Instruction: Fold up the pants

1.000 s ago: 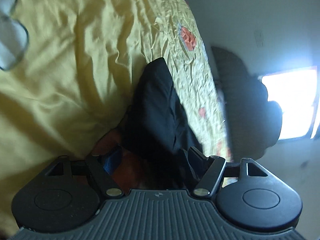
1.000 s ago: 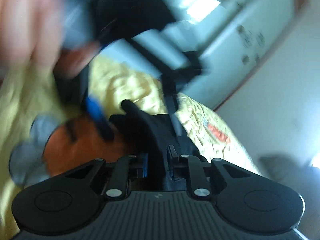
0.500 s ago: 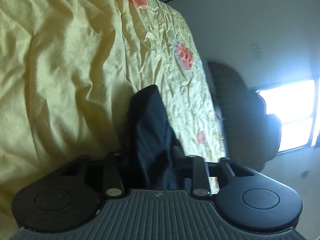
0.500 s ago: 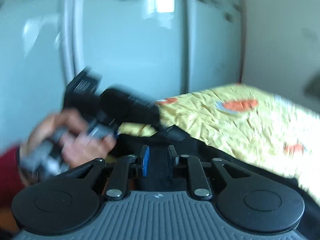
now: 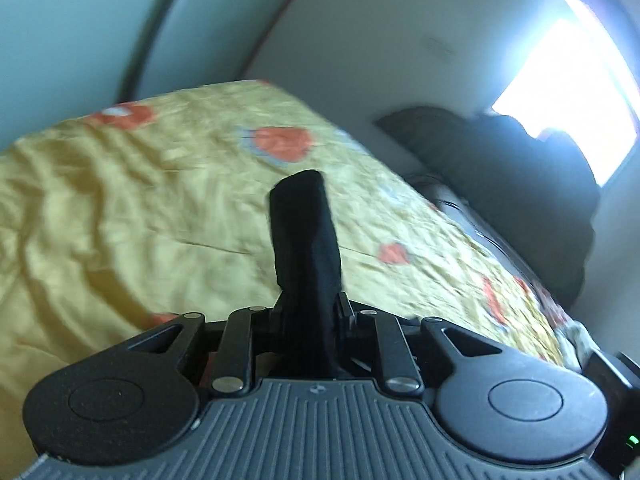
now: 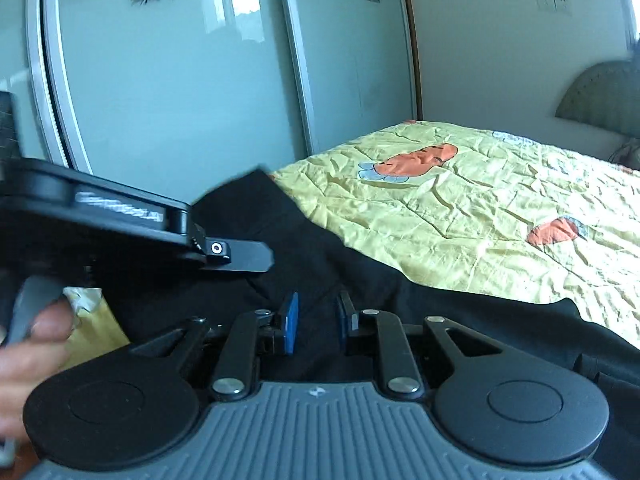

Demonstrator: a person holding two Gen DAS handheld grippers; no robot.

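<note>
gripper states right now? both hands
Left hand-held gripper: closed on the black pants.
Right hand-held gripper: closed on the black pants.

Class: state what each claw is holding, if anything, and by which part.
Left claw: shut on a bunched fold of the black pants. Right claw: pants fabric lies between its fingers; which part cannot be told.

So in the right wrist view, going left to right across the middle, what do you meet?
Person's hand → left gripper seen from the side → black pants → yellow bedspread with carrot prints.
</note>
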